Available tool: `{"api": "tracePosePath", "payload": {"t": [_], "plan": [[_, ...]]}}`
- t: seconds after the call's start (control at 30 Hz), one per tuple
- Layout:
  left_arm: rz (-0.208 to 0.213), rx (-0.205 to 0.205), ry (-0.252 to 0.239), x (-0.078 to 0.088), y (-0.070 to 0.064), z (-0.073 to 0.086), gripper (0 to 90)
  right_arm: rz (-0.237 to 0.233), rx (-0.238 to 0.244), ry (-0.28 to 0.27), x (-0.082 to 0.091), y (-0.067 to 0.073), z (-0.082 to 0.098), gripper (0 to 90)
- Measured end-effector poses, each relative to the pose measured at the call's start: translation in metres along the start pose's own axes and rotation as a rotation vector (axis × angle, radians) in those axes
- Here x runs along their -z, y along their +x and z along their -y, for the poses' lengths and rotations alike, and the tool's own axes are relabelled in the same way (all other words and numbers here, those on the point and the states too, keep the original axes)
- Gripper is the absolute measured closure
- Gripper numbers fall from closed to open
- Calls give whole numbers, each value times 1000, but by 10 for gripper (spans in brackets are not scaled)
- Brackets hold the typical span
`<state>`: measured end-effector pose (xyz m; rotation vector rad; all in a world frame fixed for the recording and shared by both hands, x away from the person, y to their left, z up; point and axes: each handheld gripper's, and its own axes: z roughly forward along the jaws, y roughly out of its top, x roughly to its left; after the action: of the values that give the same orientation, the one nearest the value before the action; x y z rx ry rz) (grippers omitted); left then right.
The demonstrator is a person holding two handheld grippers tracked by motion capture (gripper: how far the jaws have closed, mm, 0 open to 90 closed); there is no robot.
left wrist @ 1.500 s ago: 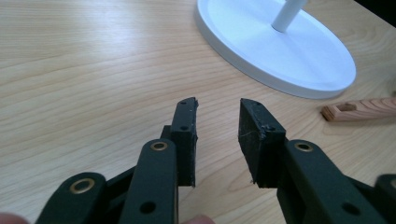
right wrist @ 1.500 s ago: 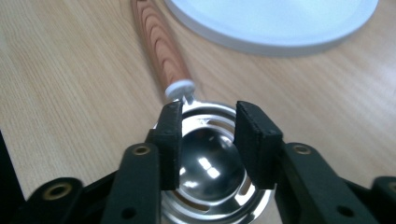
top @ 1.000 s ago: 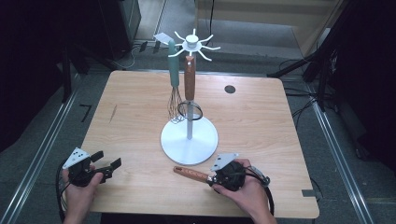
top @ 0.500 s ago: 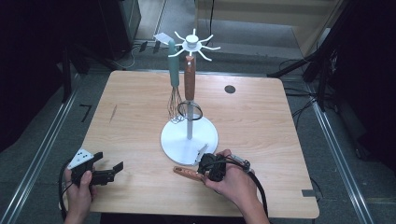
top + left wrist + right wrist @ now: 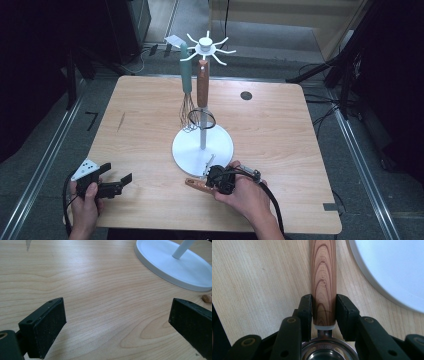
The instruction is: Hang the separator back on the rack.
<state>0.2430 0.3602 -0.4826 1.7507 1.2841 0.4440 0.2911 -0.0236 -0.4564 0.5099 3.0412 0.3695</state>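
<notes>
Right gripper (image 5: 324, 312) had been closing on the stiff, light wooden-handled utensil (image 5: 323, 277), lower centre, near its metal end; left gripper (image 5: 117, 327) gaped empty.

Light falls from above onto the wooden table (image 5: 150, 110), which is bright and evenly lit at the centre of the high view; the surroundings at the left, right and upper edges sink into near black; the white stand base (image 5: 202, 147) is close to blown out, with little surface detail; shadows on the wood are soft and short. The high view is slightly soft overall; in the left gripper view a pale sheen crosses the wood at centre, and the near black pads (image 5: 45, 327) blur at the bottom; the right gripper view is sharp on the wooden handle (image 5: 323, 282), its lower edge blurred.
</notes>
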Motion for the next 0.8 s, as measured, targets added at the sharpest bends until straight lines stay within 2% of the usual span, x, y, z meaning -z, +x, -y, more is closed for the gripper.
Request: {"api": "tracePosePath", "payload": {"t": [0.17, 0.27, 0.37, 0.43, 0.5, 0.53, 0.7, 0.8], "plan": [[2, 8, -1, 0, 0, 0, 15, 14, 18, 18, -4, 1, -3, 688], [0, 7, 2, 1, 1, 0, 15, 15, 10, 39, -4, 2, -5, 684], [-4, 13, -1, 1, 1, 0, 15, 15, 27, 57, -4, 3, -8, 684], [-6, 14, -1, 1, 1, 0, 16, 15, 15, 55, -4, 2, -7, 685], [-9, 13, 0, 0, 0, 0, 16, 18, 31, 52, -4, 2, -6, 691], [-10, 11, 2, 0, 0, 0, 16, 20, 12, 51, -4, 4, -6, 695], [-9, 10, 3, 0, 0, 0, 16, 50, -23, 66, -4, 7, -8, 703], [-15, 7, 0, 0, -1, 1, 16, 19, 3, 56, -3, 8, -5, 703]]}}
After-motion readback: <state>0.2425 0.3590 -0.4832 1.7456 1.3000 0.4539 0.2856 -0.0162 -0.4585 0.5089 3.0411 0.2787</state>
